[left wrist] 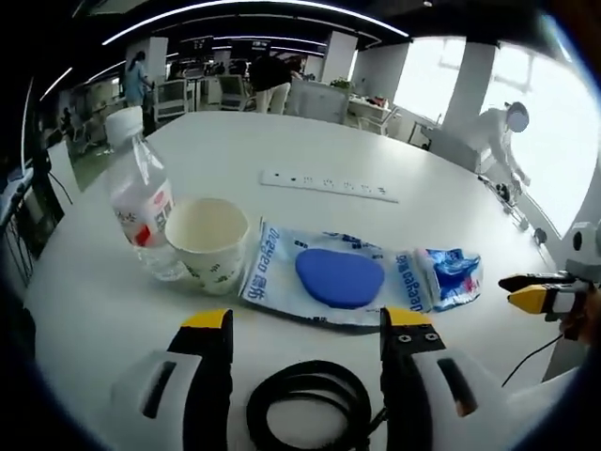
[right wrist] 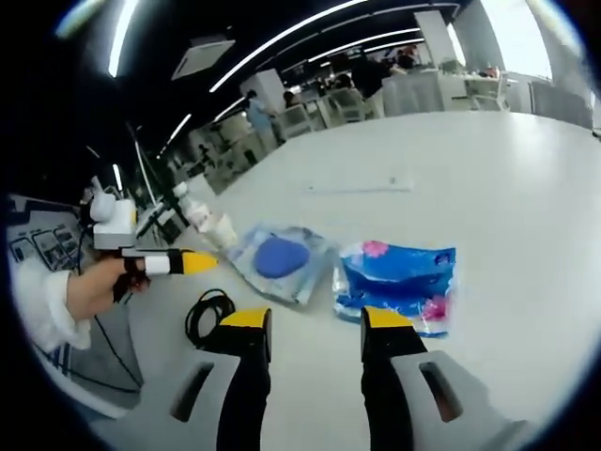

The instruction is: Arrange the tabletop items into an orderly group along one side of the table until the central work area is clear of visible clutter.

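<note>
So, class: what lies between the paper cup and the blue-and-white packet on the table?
In the left gripper view, a clear packet holding a blue oval pad lies between the paper cup and the blue-and-white packet.

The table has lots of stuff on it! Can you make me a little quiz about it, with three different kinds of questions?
1. True or false: the paper cup stands upright beside the water bottle.
2. What lies between the left gripper's jaws, close to the camera? A) a spoon B) a coiled black cable C) a phone
3. Fill in: the clear packet holds a ____ oval thing.

Key
1. True.
2. B.
3. Blue. The packet lies flat, next to a blue printed pack. A white power strip lies farther back on the table.
</note>
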The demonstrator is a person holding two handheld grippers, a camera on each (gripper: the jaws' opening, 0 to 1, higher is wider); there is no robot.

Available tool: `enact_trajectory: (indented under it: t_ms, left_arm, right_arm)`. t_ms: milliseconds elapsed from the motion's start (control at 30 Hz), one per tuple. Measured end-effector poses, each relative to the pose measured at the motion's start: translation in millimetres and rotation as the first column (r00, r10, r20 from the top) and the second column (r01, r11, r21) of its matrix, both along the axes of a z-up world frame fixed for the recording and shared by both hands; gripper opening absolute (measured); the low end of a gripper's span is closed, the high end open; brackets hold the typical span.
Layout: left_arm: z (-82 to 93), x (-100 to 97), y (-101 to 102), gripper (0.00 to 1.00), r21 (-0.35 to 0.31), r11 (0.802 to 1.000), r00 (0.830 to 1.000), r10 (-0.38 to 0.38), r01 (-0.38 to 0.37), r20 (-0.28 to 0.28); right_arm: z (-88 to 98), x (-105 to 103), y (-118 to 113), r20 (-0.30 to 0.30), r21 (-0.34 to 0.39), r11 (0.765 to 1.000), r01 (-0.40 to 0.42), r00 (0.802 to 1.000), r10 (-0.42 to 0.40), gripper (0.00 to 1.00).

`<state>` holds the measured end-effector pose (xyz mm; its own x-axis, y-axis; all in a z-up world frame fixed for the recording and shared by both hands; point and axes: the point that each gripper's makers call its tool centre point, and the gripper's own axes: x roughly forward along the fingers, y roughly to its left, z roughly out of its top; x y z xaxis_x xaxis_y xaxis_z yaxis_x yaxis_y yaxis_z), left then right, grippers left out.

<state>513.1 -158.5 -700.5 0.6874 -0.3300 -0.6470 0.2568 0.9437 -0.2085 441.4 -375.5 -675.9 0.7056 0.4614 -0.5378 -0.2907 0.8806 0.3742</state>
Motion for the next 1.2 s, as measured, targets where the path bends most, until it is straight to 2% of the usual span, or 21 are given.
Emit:
enact_trajectory:
  t_ms: [233, 333, 400, 433, 500, 633, 733, 900, 1033, 1067, 1133, 1200]
  left_arm:
    - [-16.5, 14.6, 11, 0.6, -0.019, 0.999, 0.999, 0.035, -0.035, -0.023]
    - [-21.0, 20.1, 17, 0.54, -0.032, 0.997, 0.997, 0.075, -0.076, -0.023]
    - [-25.5, 24.6, 20, 0.48, -0.062, 0.991, 0.993, 0.113, -0.115, -0.029]
    - [-27.0, 27.6, 21, 0.46, -0.096, 0.984, 0.989, 0.145, -0.147, -0.029]
    - [-29.4, 31.9, 23, 0.45, -0.125, 0.976, 0.984, 0.177, -0.179, -0.024]
    - [-34.5, 40.7, 25, 0.41, -0.119, 0.977, 0.984, 0.179, -0.179, -0.013]
    - [-38.3, 39.3, 23, 0.39, -0.121, 0.978, 0.985, 0.17, -0.172, -0.031]
    - [-39.9, 40.0, 19, 0.27, -0.159, 0.97, 0.982, 0.18, -0.186, -0.049]
    - [-42.6, 40.3, 19, 0.21, -0.136, 0.975, 0.984, 0.173, -0.178, -0.042]
    - [-43.0, 41.3, 20, 0.2, -0.14, 0.972, 0.982, 0.183, -0.187, -0.043]
    - [-43.8, 45.0, 24, 0.18, -0.152, 0.968, 0.98, 0.195, -0.199, -0.042]
    - [-45.3, 45.8, 26, 0.14, -0.148, 0.968, 0.979, 0.199, -0.203, -0.045]
  right_arm:
    - [-12.7, 6, 20, -0.044, 0.005, 0.999, -0.035, 0.998, 0.035, 0.35]
    - [-16.9, 9, 24, -0.062, 0.018, 0.999, -0.034, 0.997, 0.035, 0.34]
    - [-21.1, 13, 27, -0.077, 0.024, 0.999, -0.032, 0.997, 0.033, 0.34]
    - [-23.2, 15, 29, -0.085, 0.026, 0.999, -0.028, 0.996, 0.03, 0.34]
    - [-26.5, 18, 33, -0.095, 0.033, 0.999, -0.021, 0.995, 0.024, 0.33]
    - [-32.6, 25, 40, -0.116, 0.058, 0.998, 0.001, 0.993, 0.006, 0.33]
    - [-39.5, 28, 45, -0.134, 0.066, 0.998, 0.011, 0.991, -0.002, 0.32]
    - [-49.6, 35, 55, -0.155, 0.081, 0.996, 0.022, 0.988, -0.009, 0.3]
    - [-58.6, 37, 61, -0.188, 0.096, 0.994, 0.043, 0.982, -0.024, 0.27]
    - [-60.1, 40, 62, -0.201, 0.108, 0.991, 0.073, 0.978, -0.05, 0.26]
    - [-61.8, 42, 64, -0.198, 0.112, 0.991, 0.074, 0.979, -0.051, 0.23]
    - [-66.8, 43, 59, -0.222, 0.096, 0.989, 0.109, 0.971, -0.085, 0.17]
